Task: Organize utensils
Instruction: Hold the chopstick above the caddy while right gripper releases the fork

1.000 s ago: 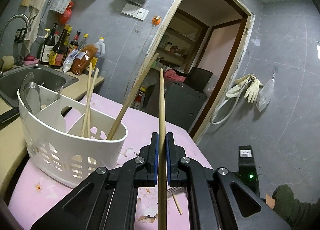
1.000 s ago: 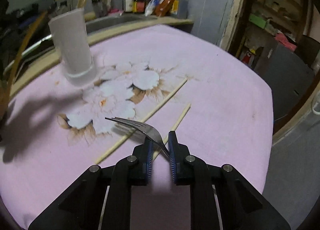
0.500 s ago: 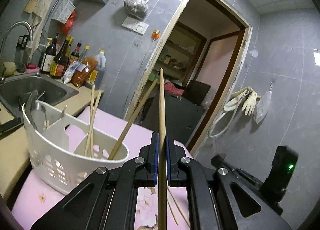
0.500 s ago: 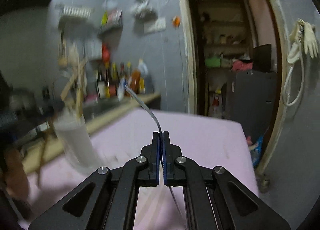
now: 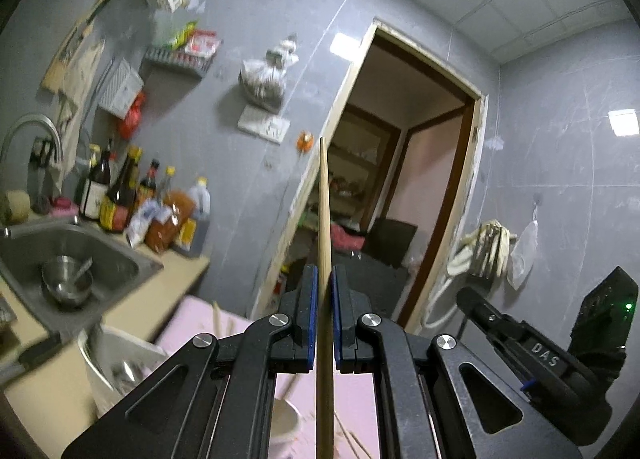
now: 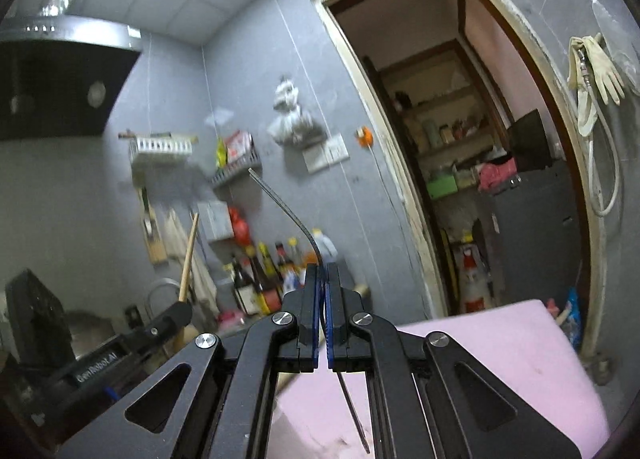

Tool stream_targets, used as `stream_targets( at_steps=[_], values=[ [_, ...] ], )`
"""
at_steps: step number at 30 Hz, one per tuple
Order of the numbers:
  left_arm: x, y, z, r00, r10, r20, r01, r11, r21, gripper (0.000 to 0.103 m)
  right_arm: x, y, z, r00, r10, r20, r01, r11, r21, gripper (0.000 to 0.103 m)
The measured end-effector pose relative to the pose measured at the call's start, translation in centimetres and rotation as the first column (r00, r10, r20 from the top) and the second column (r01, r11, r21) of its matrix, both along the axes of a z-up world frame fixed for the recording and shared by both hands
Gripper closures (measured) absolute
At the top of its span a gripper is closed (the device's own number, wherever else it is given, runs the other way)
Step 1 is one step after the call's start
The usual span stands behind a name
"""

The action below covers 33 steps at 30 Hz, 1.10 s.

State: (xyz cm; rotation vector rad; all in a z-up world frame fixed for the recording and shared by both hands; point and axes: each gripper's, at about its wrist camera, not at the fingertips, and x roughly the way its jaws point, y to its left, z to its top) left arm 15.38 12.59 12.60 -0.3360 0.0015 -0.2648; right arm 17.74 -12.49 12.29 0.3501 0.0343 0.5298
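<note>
The pink worktop (image 6: 500, 343) lies below both cameras, with the white caddy (image 5: 108, 363) low and left of the left hand-held gripper (image 5: 324, 315). That one pinches a chopstick (image 5: 324, 219) whose long axis points up and forward, away from the caddy. The right hand-held gripper (image 6: 322, 315), farther off, clamps a fork (image 6: 288, 211) edge-on, likewise raised. Both probably must tip down leftward.

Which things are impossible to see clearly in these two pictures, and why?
- Left wrist view: white utensil basket is blurred and partly behind the left gripper; its contents are unreadable.
- Chopstick: lower end leaves the frame.
- Right wrist view: fork shows edge-on above the right gripper; tines indistinct.
</note>
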Motion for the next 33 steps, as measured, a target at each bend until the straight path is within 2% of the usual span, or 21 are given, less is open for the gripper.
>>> stream_targets(
  at_steps=[4,8,16,25,33],
  values=[
    [0.3,2.6,0.9,0.998,0.033,0.052,-0.033,0.999,-0.001,0.098,0.3,1.7,0.7,1.000,0.027,0.009,-0.027,0.998,0.048,0.103],
    [1.0,5.9,1.1,0.994,0.086,0.068,-0.084,0.996,-0.030,0.098,0.7,3.4,0.9,0.999,0.050,0.013,-0.050,0.996,0.080,0.103],
    [3.2,11.0,-1.1,0.980,0.196,0.016,-0.194,0.977,-0.091,0.098,0.5,6.9,-0.6,0.998,0.013,0.058,-0.018,0.996,0.088,0.103],
    [5.1,13.3,-2.8,0.960,0.280,-0.022,-0.280,0.951,-0.129,0.098,2.4,8.7,-3.4,0.998,0.046,0.044,-0.050,0.995,0.088,0.102],
    [5.5,13.1,-3.2,0.938,0.346,-0.003,-0.344,0.931,-0.126,0.098,3.1,9.5,-4.6,0.998,0.065,0.018,-0.066,0.996,0.068,0.102]
  ],
)
